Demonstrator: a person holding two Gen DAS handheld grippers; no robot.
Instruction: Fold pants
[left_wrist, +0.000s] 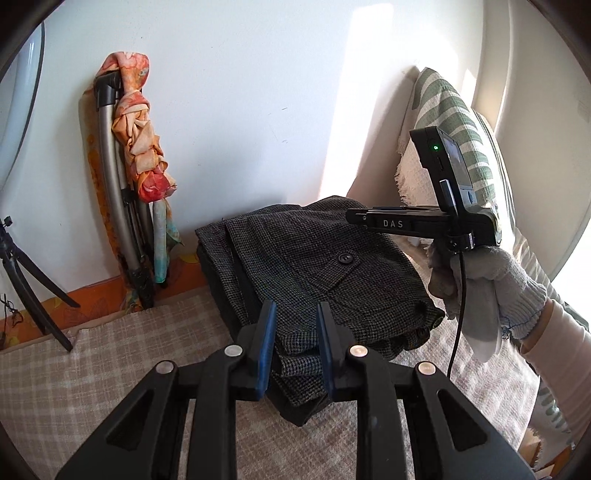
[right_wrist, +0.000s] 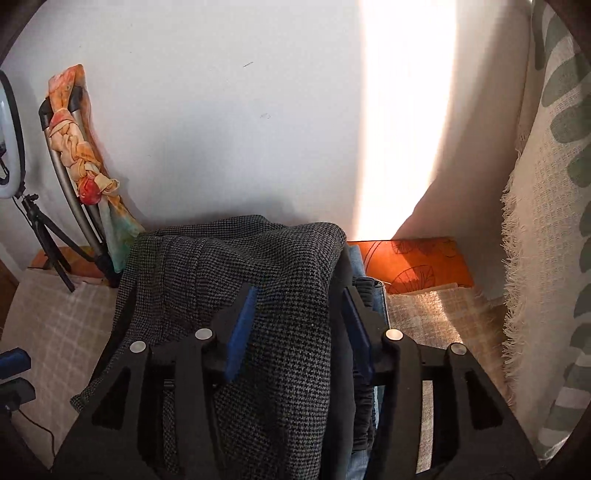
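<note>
- The pants (left_wrist: 317, 266), a dark houndstooth weave, lie as a thick folded bundle on the checked beige cover (left_wrist: 92, 362), towards the far side near the white wall (left_wrist: 240, 110)
- In the left wrist view several layers are stacked, a button and pocket flap face up, and the near corner sags in loose folds; I judge the main folds done, with only squaring up and letting go left
- Under the houndstooth cloth sit a black layer and, in the right wrist view, a strip of blue fabric (right_wrist: 376, 295) at the right edge; whether these belong to another garment I cannot tell
- The left gripper (left_wrist: 295, 343) hangs just above the near edge of the bundle; its jaws stand close together with a narrow gap, and nothing is between the blue pads, so it holds nothing
- The right gripper (right_wrist: 299, 328) is over the right part of the bundle, jaws about half apart, with a hump of houndstooth cloth between them; the pads sit beside the fabric without clearly pinching it, so I read it as not gripping
- A gloved hand (left_wrist: 484, 288) carries that right gripper at the right of the left wrist view
- Well apart at the far left, a folded frame with an orange cloth (left_wrist: 142, 133) tied on it and a tripod (left_wrist: 33, 280) stand clear
</note>
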